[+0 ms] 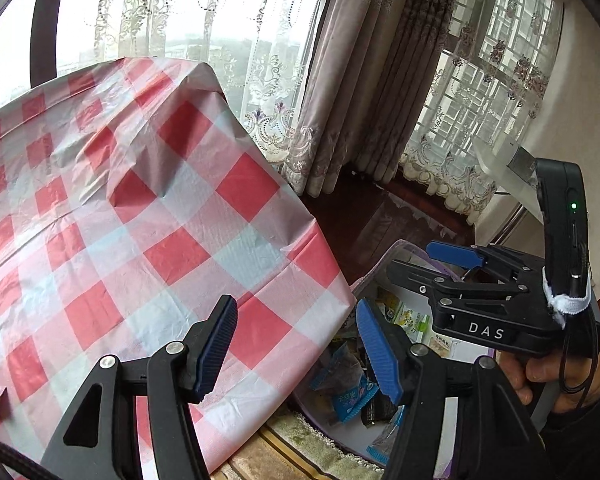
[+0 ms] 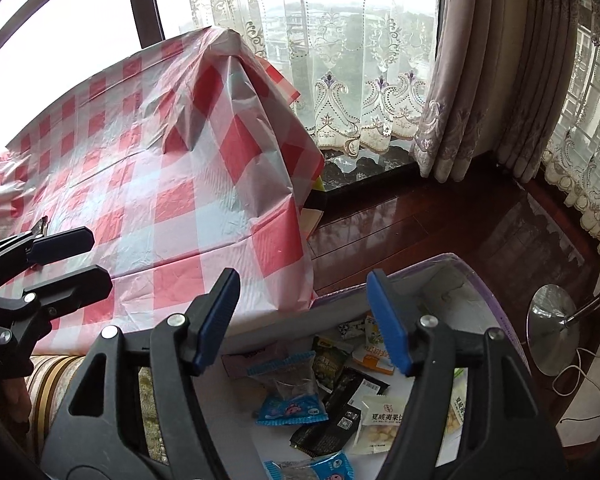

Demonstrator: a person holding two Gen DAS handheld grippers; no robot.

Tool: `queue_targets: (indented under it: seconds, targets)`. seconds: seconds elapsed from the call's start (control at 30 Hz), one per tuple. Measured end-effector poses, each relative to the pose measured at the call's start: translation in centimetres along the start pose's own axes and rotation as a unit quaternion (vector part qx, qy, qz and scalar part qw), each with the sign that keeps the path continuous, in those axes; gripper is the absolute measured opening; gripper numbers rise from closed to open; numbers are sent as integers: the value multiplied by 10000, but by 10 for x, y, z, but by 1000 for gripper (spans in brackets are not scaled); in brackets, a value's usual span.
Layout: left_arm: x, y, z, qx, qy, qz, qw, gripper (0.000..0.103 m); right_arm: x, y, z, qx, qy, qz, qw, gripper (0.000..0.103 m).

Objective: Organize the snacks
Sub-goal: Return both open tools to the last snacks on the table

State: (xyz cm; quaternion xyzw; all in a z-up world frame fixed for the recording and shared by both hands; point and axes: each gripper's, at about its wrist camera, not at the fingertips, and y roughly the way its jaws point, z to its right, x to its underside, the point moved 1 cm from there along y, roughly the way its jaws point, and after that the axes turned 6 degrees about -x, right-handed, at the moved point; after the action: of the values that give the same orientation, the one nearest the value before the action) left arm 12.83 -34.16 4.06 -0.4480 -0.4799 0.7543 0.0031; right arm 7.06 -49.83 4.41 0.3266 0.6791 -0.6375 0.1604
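A white storage box with a purple rim (image 2: 480, 276) stands on the floor beside the table and holds several snack packets: a blue one (image 2: 288, 408), a dark one (image 2: 340, 420), a white one (image 2: 380, 420). My right gripper (image 2: 304, 284) hangs open above the box with nothing between its blue pads. The left wrist view shows the box (image 1: 384, 254), a blue packet (image 1: 348, 396), and my right gripper (image 1: 424, 262) over them, held by a hand (image 1: 548, 376). My left gripper (image 1: 296, 312) is open and empty over the table's edge. It also shows at the left (image 2: 94, 258).
A table under a red-and-white checked cloth (image 1: 140, 200) fills the left. Lace curtains and windows stand behind it, with dark wooden floor (image 2: 420, 232) beyond. A lamp's metal base (image 2: 552, 328) and a white cable (image 2: 580, 376) lie right of the box. A striped rug (image 2: 52, 376) lies below.
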Motion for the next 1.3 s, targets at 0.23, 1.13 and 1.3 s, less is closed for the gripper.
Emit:
queue_targets:
  seconds: [0.23, 1.13, 1.3]
  targets:
    - [12, -16, -44, -235, -449, 90, 9987, 63, -3, 9, -42, -237, -358, -116, 9990, 72]
    - [90, -99, -241, -1429, -1944, 327, 9699, 63, -7, 63, -250, -1267, -1872, -626, 9721, 77]
    - [115, -115, -275, -1737, -2082, 225, 9623, 68, 0, 79, -291, -1440, -2230, -779, 9610, 78]
